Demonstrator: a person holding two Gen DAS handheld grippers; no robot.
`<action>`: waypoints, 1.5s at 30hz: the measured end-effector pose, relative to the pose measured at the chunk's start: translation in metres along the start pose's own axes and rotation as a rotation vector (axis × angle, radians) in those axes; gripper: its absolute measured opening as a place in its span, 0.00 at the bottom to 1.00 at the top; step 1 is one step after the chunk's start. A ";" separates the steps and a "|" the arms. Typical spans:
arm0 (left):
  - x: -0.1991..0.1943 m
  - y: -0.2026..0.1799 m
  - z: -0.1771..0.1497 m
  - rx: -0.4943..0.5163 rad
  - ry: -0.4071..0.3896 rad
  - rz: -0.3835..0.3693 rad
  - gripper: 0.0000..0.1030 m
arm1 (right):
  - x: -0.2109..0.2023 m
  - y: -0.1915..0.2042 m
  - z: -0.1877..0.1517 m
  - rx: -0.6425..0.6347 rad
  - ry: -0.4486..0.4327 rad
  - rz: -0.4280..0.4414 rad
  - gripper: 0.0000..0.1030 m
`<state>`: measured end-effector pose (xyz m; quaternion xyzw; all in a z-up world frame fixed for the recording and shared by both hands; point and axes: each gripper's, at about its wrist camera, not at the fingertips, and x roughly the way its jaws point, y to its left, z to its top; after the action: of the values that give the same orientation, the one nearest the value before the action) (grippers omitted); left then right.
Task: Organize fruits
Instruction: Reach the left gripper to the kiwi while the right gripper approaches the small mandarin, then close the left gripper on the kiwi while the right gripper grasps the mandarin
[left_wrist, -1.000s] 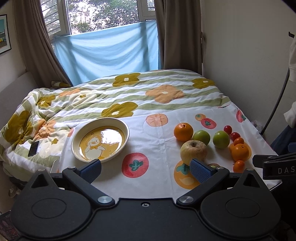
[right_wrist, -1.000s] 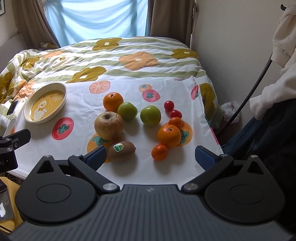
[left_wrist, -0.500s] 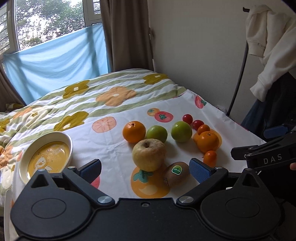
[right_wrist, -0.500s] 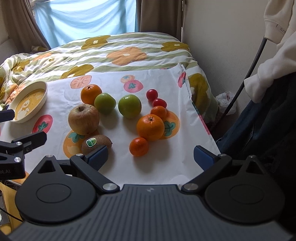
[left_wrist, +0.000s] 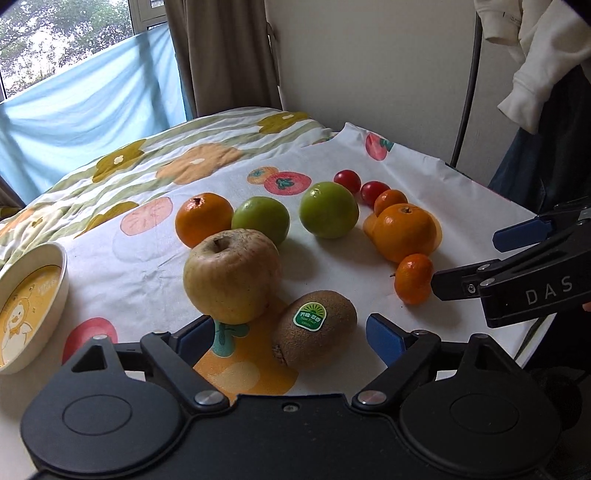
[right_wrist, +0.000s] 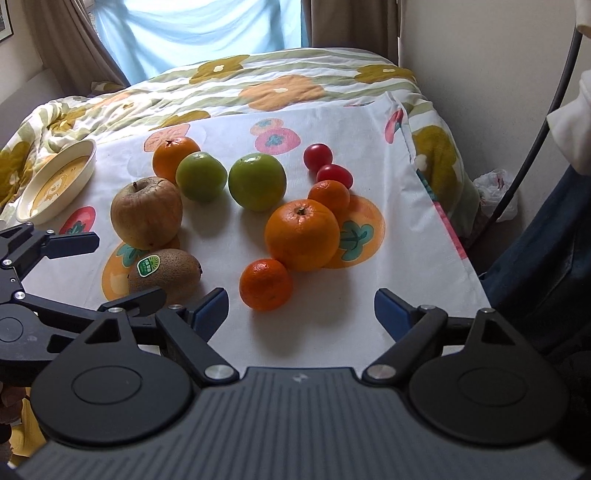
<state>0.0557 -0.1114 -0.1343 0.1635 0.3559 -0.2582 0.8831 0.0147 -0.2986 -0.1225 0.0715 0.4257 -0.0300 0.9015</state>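
Fruit lies on a white fruit-print cloth (left_wrist: 424, 173). A brown kiwi (left_wrist: 314, 334) with a green sticker sits between the fingers of my open left gripper (left_wrist: 290, 338), with a yellow-brown apple (left_wrist: 231, 274) just behind it. Beyond lie an orange (left_wrist: 203, 218), two green fruits (left_wrist: 261, 218), a large orange (left_wrist: 404, 230), a small mandarin (left_wrist: 413, 277) and red cherry tomatoes (left_wrist: 347, 181). My right gripper (right_wrist: 301, 314) is open, just short of the small mandarin (right_wrist: 266, 283). The kiwi (right_wrist: 164, 271) shows at its left. A cream duck plate (left_wrist: 26, 310) stands at the left.
The cloth covers a bed with a flowered quilt (right_wrist: 258, 85). A wall (left_wrist: 369, 74) and curtain (left_wrist: 221, 55) stand behind. The cloth's right edge (right_wrist: 448, 229) drops off toward a person's clothing (left_wrist: 546, 129). The left gripper's fingers (right_wrist: 70, 243) show in the right wrist view.
Both grippers moved forward and down toward the fruit. The left one swung right, from the plate to the kiwi. The right one closed in on the small mandarin. Both stayed open.
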 end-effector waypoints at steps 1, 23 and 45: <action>0.004 -0.002 -0.001 0.007 0.002 0.000 0.86 | 0.002 -0.001 -0.001 -0.003 -0.003 0.006 0.97; 0.027 -0.013 -0.008 0.056 0.014 -0.016 0.59 | 0.029 0.006 -0.006 -0.021 -0.018 0.078 0.81; 0.009 -0.001 -0.025 -0.086 0.022 0.085 0.57 | 0.043 0.025 0.001 -0.097 -0.003 0.088 0.52</action>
<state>0.0475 -0.1033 -0.1584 0.1432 0.3692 -0.2032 0.8955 0.0463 -0.2737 -0.1526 0.0463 0.4219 0.0303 0.9049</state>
